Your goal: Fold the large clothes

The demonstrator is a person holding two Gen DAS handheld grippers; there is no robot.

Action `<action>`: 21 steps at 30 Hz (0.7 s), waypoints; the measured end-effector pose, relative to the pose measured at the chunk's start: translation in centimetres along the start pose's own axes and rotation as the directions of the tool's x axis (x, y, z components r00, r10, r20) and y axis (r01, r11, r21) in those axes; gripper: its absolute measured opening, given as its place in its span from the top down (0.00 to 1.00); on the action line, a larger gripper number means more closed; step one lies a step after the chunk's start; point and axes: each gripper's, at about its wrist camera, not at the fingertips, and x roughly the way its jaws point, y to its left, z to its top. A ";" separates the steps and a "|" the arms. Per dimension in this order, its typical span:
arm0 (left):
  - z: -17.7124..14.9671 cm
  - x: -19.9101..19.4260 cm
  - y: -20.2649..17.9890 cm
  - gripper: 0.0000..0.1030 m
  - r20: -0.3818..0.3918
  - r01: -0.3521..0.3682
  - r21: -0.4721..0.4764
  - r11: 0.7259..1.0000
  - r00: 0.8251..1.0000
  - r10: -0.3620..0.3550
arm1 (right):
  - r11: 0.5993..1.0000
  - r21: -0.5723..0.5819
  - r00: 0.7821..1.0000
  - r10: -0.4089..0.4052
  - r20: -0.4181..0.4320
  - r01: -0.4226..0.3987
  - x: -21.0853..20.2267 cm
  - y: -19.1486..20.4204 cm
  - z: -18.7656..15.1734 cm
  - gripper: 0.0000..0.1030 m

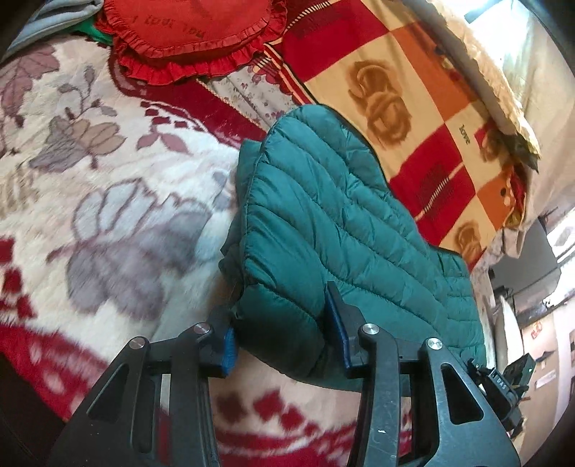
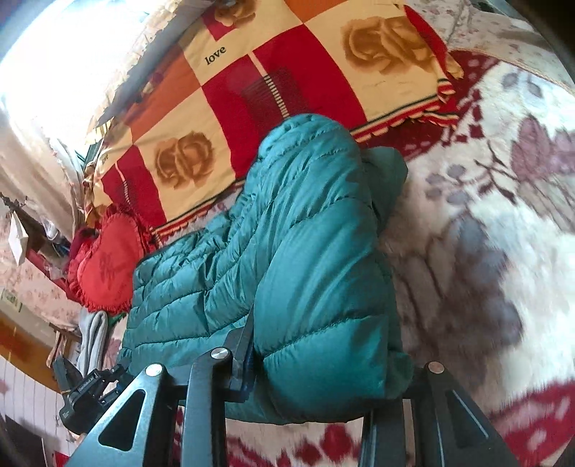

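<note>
A teal quilted puffer jacket lies partly folded on a floral red and white blanket. My left gripper is shut on the jacket's near edge, with the puffy fabric bunched between its blue pads. In the right wrist view the jacket is draped over my right gripper, which is shut on its other near edge; the right finger is hidden under the fabric. The right gripper also shows at the left wrist view's lower right, and the left gripper at the right wrist view's lower left.
A red, orange and cream checked blanket lies behind the jacket. A red heart-shaped frilled cushion sits at the bed's far side, also in the right wrist view. Grey clothing lies by it. The bed edge and room lie beyond.
</note>
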 end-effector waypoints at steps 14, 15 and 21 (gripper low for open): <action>-1.9 -0.1 1.3 0.29 -0.006 -0.118 0.060 0.991 0.993 0.119 | 0.982 0.010 0.982 -0.190 -0.020 0.190 -1.0 -2.4 -2.1 0.24; -2.0 -0.3 1.3 0.29 -0.002 -0.126 0.071 0.990 0.992 0.126 | 0.980 0.009 0.980 -0.201 -0.011 0.201 -1.6 -2.4 -2.1 0.24; -3.0 -2.3 0.7 0.29 0.059 -0.199 0.133 0.971 0.979 0.193 | 0.967 -0.017 0.967 -0.252 0.026 0.253 -4.6 -2.4 -2.6 0.24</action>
